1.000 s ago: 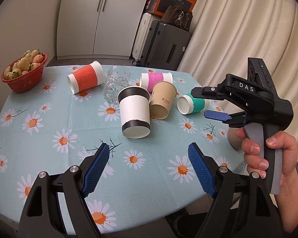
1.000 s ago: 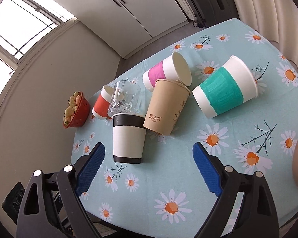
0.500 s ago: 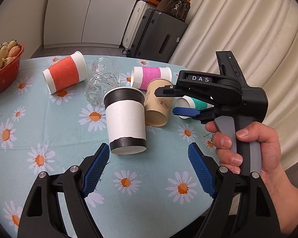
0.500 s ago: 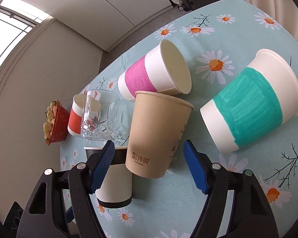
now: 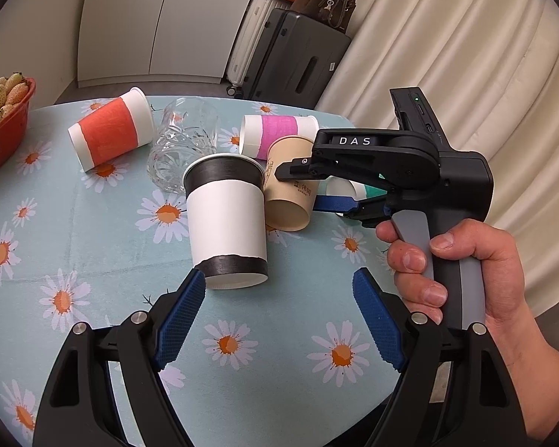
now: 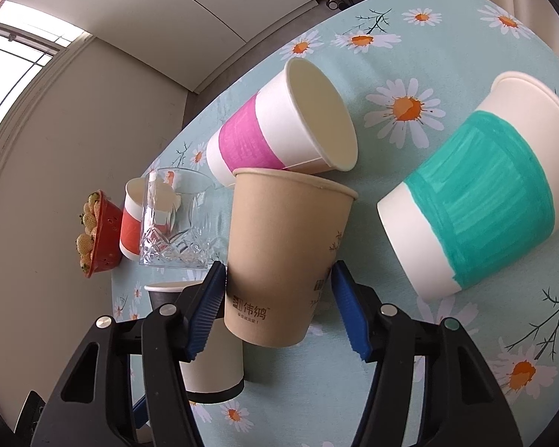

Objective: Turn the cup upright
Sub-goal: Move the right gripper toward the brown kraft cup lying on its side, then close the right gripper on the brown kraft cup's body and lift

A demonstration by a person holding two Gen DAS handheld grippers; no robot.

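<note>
A tan paper cup [image 6: 287, 257] stands upright, leaning against a pink-banded cup [image 6: 279, 130] that lies on its side. My right gripper [image 6: 279, 305] is open with its blue pads either side of the tan cup's lower body; I cannot tell if they touch it. It shows in the left wrist view [image 5: 309, 186] at the tan cup [image 5: 290, 193]. A teal-banded cup [image 6: 480, 201] lies on its side to the right. A white cup with black bands [image 5: 225, 219] stands just beyond my left gripper [image 5: 279, 320], which is open and empty.
A glass tumbler [image 5: 182, 145] and an orange-banded cup [image 5: 110, 132] lie on their sides on the daisy tablecloth [image 5: 93, 246]. A red bowl of strawberries [image 5: 3, 119] sits at the far left. Suitcases and a curtain stand behind the table.
My right gripper moved forward and narrowed until its pads flank the tan cup. My left gripper moved closer to the white and black cup.
</note>
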